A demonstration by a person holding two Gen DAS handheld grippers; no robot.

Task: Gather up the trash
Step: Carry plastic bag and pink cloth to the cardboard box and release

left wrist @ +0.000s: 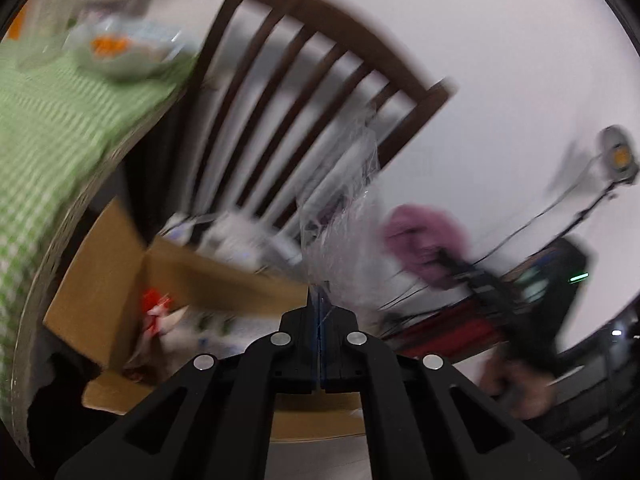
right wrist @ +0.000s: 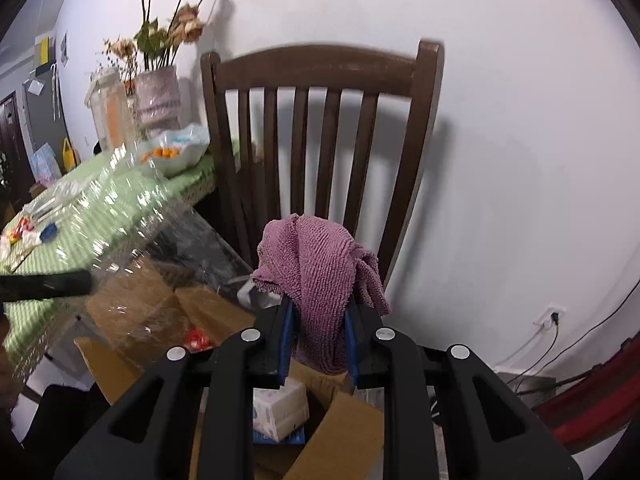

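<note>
I am carrying both tools over the cardboard box — my landmark here, sitting open on the floor in front of the wooden chair.

My left gripper is pinching fully closed on a sheet of clear plastic wrap; the film is rising from the fingertips and hanging above the box's far side. The left view is smeared, so fine detail is lost.

My right gripper is clamping narrowly on a bunched purple cloth, which is draping over the jaws directly above the box.

Inside the box I am seeing a red-and-white wrapper near the left wall and a white tissue pack toward the near side — so some collecting looks done already.

Left of the box, on the green checked tablecloth, small scraps are lying near the far end, well apart from the box; a bowl of orange fruit and a vase of dried flowers are standing nearer the chair.

My judgement: the task is partway. The plastic wrap is not yet dropped, and the table scraps are waiting. Whether the cloth is trash or a wiping rag, I cannot tell.
</note>
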